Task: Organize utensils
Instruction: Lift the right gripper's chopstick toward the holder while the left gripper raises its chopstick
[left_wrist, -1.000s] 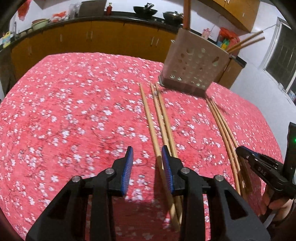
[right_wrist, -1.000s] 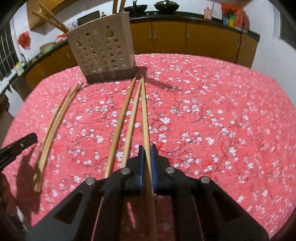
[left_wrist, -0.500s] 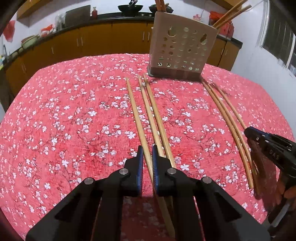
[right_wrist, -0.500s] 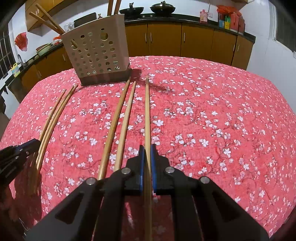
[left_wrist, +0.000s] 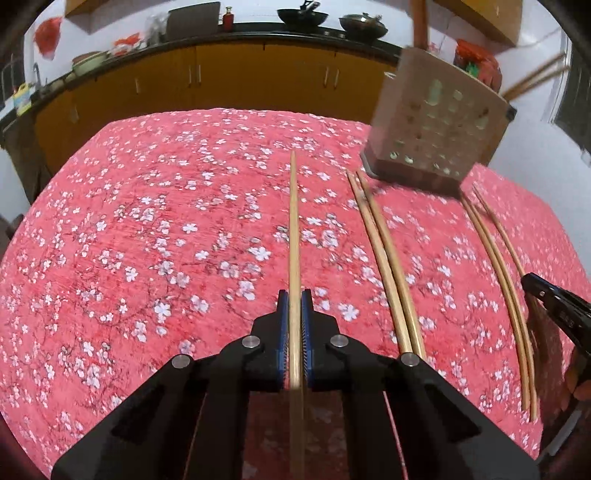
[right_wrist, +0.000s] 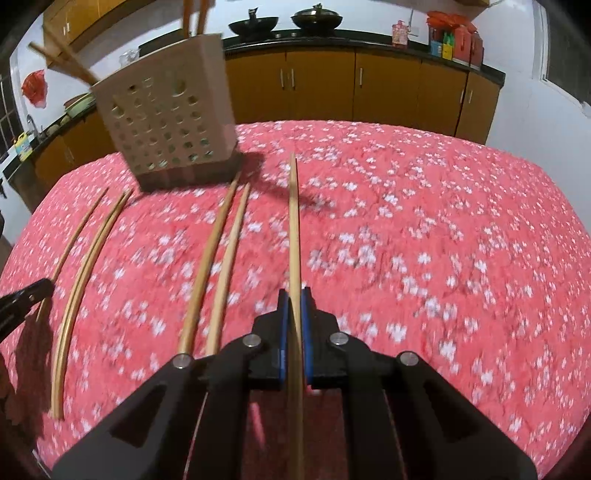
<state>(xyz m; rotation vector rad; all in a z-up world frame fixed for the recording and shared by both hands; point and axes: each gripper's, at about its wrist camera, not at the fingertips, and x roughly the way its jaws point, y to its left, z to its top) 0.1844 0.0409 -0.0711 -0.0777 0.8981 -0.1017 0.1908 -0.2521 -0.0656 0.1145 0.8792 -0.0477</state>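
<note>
Left wrist view: left claw (left_wrist: 294, 295) clamped on a long pale bamboo chopstick (left_wrist: 293, 229), tip toward 12 o'clock. Right claw (right_wrist: 294, 295) likewise pinches its own bamboo chopstick (right_wrist: 294, 221). Risk: thin smooth sticks gripped near one end may pivot or slip, missing the beige perforated plastic utensil holder (left_wrist: 436, 136) at 2 o'clock; tips could also knock it over, likely light. Remaining chopsticks (left_wrist: 388, 266) lie on the red floral-cloth worktop (left_wrist: 147, 240).

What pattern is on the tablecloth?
The tablecloth is red with small white blossoms and thin dark twigs, sharpest in the left wrist view.
</note>
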